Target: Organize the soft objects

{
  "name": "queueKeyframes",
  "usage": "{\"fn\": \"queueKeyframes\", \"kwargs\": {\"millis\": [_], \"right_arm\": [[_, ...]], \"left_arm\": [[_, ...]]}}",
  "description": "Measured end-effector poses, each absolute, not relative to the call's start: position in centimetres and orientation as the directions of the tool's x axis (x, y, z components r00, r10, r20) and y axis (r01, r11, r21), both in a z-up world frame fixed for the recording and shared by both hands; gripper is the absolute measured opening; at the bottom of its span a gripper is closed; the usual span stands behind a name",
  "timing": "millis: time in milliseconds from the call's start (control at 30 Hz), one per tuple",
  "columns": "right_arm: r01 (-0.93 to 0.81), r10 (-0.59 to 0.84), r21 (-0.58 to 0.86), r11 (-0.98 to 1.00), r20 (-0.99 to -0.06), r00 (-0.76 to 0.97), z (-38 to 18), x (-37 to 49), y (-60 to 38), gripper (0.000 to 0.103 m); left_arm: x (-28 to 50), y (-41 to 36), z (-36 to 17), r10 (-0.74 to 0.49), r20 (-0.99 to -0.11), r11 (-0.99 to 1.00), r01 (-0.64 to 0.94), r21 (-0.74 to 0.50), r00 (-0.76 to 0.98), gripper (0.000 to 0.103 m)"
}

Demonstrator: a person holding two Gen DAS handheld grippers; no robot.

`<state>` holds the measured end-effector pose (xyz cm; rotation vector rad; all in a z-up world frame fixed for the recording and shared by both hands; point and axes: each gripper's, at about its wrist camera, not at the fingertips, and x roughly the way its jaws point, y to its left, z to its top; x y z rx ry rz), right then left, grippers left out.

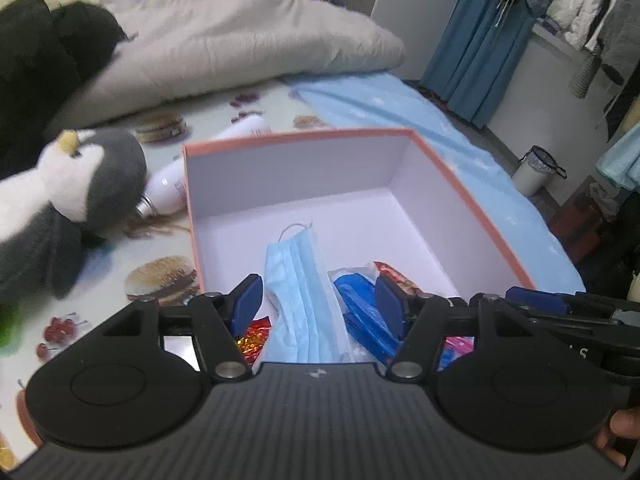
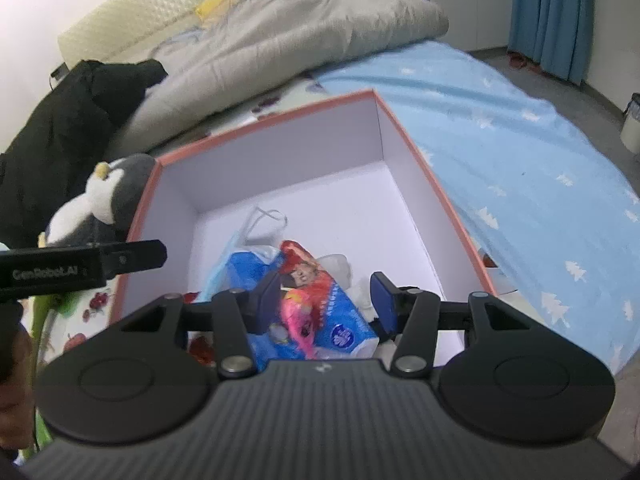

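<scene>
Left wrist view: bed: a bed [image 1: 248,108] with a food-print cover carries everything; the box is the landmark below.
Quilt: a grey quilt [image 1: 224,28] lies bunched well behind the box.
Box: an open pink-rimmed box [image 1: 476,200] with white walls sits on the bed, its far half bare.
Penguin: a plush penguin [image 1: 76,184] lies just left of the box, outside it.
Bottle: a white bottle [image 1: 172,188] lies between the penguin and the box's left wall.
Mask: a blue face mask [image 1: 296,280] lies inside the box at its near side.
Tissue packs: blue and red tissue packs [image 2: 320,300] lie inside the box beside the mask.
Left gripper: the left gripper [image 1: 316,296] hangs over the box's near edge, jaws apart, pads clear of the mask between them.
Right gripper: the right gripper [image 2: 324,300] hangs over the tissue packs, jaws apart, holding nothing.
Progress: the mask and tissue packs look stowed; the penguin seems the soft thing left to box.
</scene>
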<state>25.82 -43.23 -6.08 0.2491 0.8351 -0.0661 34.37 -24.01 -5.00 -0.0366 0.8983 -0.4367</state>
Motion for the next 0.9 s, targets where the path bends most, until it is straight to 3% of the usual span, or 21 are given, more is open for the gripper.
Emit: {"fn": "queueKeyframes", "kwargs": {"millis": [133,433,900], "right_arm": [[0.148,0.028,0.185,0.972,-0.708,0.706,-3.7,23.4,-42.1,0.053],[0.132,0.013,0.178,0.975,-0.642,0.766,0.7,17.3,-38.8,0.053],[0.136,-0.019,0.164,0.977,-0.569,0.822,3.7,8.8,-35.1,0.053]], "left_arm": [[31.5,-22.8,-2.1,-0.403,-0.705,0.904,0.373,-0.208,0.584,0.074],[24.1,-19.8,2.8,-0.437,-0.643,0.889,0.411,-0.202,0.629,0.075],[13.7,-15.1,6.7,-0.464,-0.562,0.879,0.432,-0.2,0.684,0.075]]}}
